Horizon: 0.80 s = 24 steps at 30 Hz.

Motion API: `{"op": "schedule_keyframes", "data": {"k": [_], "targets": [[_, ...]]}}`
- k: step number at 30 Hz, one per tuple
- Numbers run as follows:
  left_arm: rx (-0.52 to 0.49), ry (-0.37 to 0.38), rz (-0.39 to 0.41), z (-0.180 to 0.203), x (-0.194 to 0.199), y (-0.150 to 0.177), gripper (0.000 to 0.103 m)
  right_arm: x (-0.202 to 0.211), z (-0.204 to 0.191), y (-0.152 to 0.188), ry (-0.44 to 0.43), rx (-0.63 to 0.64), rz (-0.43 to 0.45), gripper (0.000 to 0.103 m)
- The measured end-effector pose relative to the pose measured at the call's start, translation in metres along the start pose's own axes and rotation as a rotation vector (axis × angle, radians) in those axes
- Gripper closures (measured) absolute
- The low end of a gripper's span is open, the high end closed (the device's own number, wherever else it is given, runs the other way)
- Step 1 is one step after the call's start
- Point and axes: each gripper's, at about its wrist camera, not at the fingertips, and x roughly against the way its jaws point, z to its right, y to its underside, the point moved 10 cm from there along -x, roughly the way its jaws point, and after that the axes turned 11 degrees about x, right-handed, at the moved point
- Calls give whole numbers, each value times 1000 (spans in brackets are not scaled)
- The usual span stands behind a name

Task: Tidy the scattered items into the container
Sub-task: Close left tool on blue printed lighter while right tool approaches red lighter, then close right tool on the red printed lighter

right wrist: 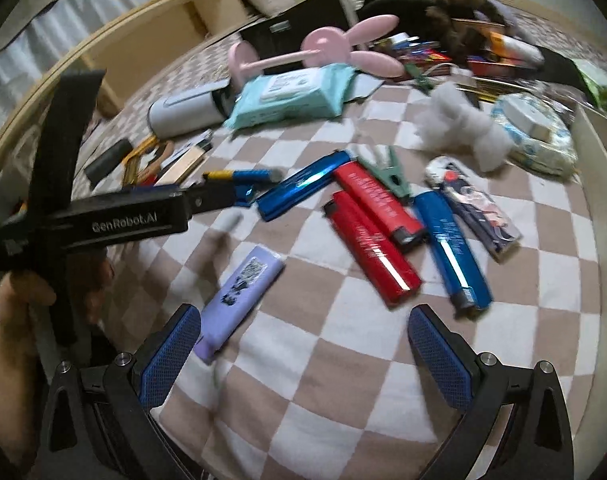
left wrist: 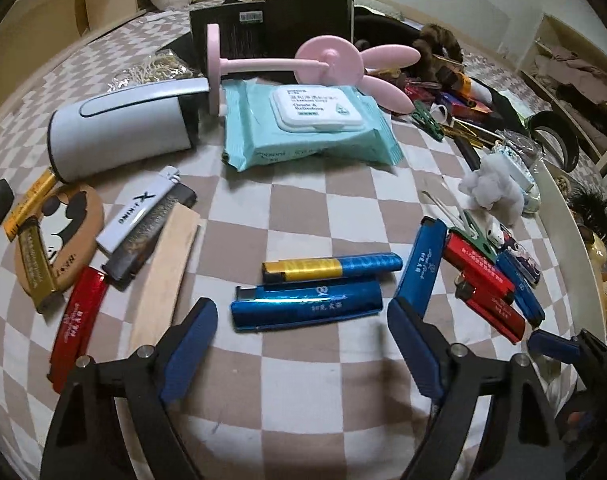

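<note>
On the checked cloth (left wrist: 303,208) the lighters lie scattered, and the left gripper (left wrist: 303,340) hangs over a pair of them with its jaws spread wide, gripping nothing. Right between those jaws sits a blue lighter (left wrist: 307,306), and touching its far side is a gold and blue lighter (left wrist: 331,266). There's the trouble: closing here could catch both or flick one away, since they look slick and rounded. Another blue lighter (left wrist: 419,264) leans in beside the right finger, close enough to get nudged.

Over on the other side, the right gripper (right wrist: 303,352) is open too and empty, with a purple lighter (right wrist: 239,300) lying just by its left finger. That view is blurred, so a grab made at speed could miss. The two red lighters (right wrist: 371,232) lie pressed together, with a green peg (right wrist: 387,172) touching the far one; pulling one would drag its neighbours.

The two grippers work near each other, so a clash is possible. Which thing is the container I cannot say for sure; a pale curved rim (left wrist: 563,216) at the right may be it, and nothing held is on the way there
</note>
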Motion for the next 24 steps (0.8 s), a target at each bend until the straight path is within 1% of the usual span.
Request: {"op": "schedule_keyframes", "data": {"k": [2, 5, 11, 14, 17, 22, 24], "targets": [[-18, -21, 0, 3, -4, 2, 17, 3, 6, 1, 9, -31, 9, 0], [-31, -46, 4, 4, -7, 2, 17, 5, 11, 2, -17, -80, 24, 0], [-41, -82, 18, 0, -13, -1, 18, 5, 0, 3, -120, -122, 27, 0], [-42, -91, 23, -1, -15, -3, 20, 1, -8, -2, -175, -110, 27, 0], [-43, -82, 23, -3, -13, -1, 20, -9, -17, -9, -250, -81, -2, 0], [-49, -61, 22, -4, -9, 3, 20, -20, -13, -21, -256, -59, -19, 0], [-51, -56, 24, -4, -7, 5, 20, -20, -2, -23, -227, -85, -8, 0]]}}
